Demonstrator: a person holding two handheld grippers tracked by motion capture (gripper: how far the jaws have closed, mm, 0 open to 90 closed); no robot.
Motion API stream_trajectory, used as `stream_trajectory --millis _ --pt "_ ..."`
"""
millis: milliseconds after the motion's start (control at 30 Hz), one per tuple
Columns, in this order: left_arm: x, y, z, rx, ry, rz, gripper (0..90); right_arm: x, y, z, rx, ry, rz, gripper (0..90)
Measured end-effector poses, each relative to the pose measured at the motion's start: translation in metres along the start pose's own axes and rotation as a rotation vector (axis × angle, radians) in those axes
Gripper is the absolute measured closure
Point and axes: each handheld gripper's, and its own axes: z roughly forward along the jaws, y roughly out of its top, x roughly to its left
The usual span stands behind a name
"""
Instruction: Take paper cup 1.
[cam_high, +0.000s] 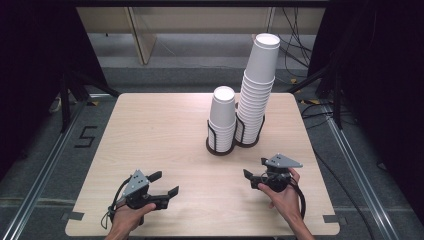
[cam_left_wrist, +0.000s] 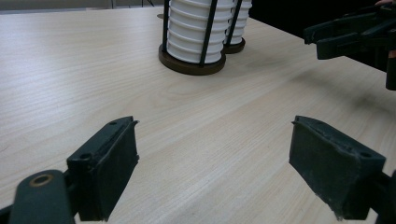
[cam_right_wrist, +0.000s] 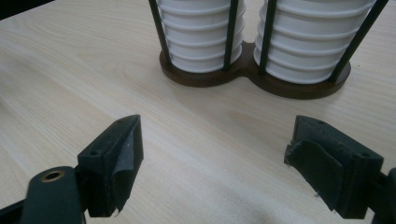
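Observation:
Two stacks of white paper cups stand upside down in a dark double holder (cam_high: 221, 148) right of the table's middle: a short stack (cam_high: 222, 117) and, to its right, a tall leaning stack (cam_high: 257, 90). My left gripper (cam_high: 166, 183) is held low over the near left part of the table, open, with bare wood between its pads (cam_left_wrist: 107, 172). My right gripper (cam_high: 253, 167) hovers near the front right, open and empty, pointing at the holder's base (cam_right_wrist: 254, 79). The short stack (cam_right_wrist: 201, 32) and the tall stack (cam_right_wrist: 313, 42) fill the top of the right gripper view.
The light wooden table (cam_high: 150, 130) has rounded corners and stands on a grey floor with rails either side. Dark curtains and stands flank it. The left gripper view shows the short stack (cam_left_wrist: 194, 28) ahead and the right gripper (cam_left_wrist: 345, 35) at upper right.

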Motion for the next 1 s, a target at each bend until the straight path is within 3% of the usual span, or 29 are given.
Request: stream_trajectory --millis 300,367,467,567,600,700,767,833,1000 --pt "0.000 0.000 0.001 0.006 0.000 0.005 14.4 0.003 0.004 -0.001 -0.004 0.016 0.011 18.5" --pt "0.000 0.000 0.001 0.004 0.001 0.005 14.4 0.002 0.006 -0.002 -0.019 0.011 -0.019 18.4" --pt "0.000 0.000 0.001 0.004 0.002 0.003 14.5 0.005 0.009 -0.004 -0.012 0.020 0.012 18.4" --pt "0.000 0.000 0.001 0.003 0.002 0.004 14.5 0.007 0.015 -0.005 -0.023 0.037 0.004 18.7" --pt "0.000 0.000 0.001 -0.003 -0.005 0.006 14.5 0.009 0.020 -0.005 -0.036 0.050 -0.021 19.5" --pt "-0.001 0.001 0.000 0.003 0.000 0.006 14.5 0.009 0.028 -0.007 -0.055 0.044 -0.044 19.9" --pt "-0.001 0.001 0.000 0.003 -0.001 0.005 14.5 0.011 0.032 -0.009 -0.052 0.051 -0.019 19.9" --pt "-0.001 0.001 0.000 0.010 0.003 0.006 14.5 0.008 0.036 -0.010 -0.060 0.044 -0.054 19.9" --pt "-0.002 0.001 0.000 0.009 0.003 0.007 14.5 0.009 0.048 -0.011 -0.083 0.058 -0.047 19.6"
